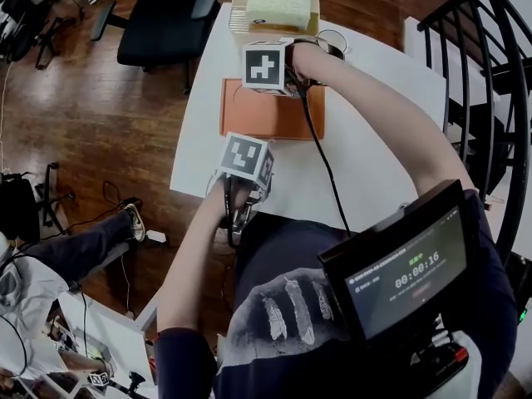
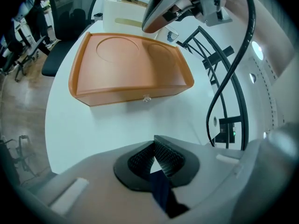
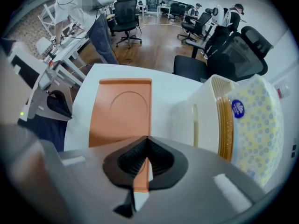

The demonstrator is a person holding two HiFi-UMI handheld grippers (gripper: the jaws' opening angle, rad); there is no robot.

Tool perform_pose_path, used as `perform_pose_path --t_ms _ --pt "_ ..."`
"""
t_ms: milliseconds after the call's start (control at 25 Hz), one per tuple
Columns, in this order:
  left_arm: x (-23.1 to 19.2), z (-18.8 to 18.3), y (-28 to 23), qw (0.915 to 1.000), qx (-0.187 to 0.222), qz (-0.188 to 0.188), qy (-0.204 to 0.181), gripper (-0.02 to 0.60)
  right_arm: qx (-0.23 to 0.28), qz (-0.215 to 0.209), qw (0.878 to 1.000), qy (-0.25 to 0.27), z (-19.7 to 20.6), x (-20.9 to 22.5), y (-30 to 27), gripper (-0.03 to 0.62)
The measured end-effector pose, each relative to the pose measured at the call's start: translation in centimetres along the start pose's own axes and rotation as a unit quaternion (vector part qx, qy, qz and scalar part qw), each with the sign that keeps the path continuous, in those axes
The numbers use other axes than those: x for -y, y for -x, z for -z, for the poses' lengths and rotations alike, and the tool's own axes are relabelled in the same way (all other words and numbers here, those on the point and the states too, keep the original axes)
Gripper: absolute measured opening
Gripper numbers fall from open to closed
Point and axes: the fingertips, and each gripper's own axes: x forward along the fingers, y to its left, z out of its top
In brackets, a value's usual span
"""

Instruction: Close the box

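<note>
The left gripper (image 2: 154, 146) is hanging by the near edge of the white table (image 2: 93, 129), close to the person. Its jaws are pressed together and are holding nothing. Just past it, in the middle of the table, the orange box (image 2: 131, 69) is sitting with its lid lying flat down and a tiny clasp (image 2: 146, 98) on its near side. The right gripper (image 3: 147, 143) is hovering over the far right part of the box. Its jaws are squeezed together too, with nothing in them. Beyond the box, at the far edge, a white basket (image 3: 196, 115) is holding a yellow spotted pack (image 3: 254, 120).
</note>
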Motion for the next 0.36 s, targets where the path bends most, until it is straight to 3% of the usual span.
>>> perform_pose_path --t_ms 360 --pt "0.96 0.02 0.74 0.9998 0.020 0.010 0.001 0.015 -0.004 -0.006 1.000 -0.007 0.42 -0.99 0.42 0.003"
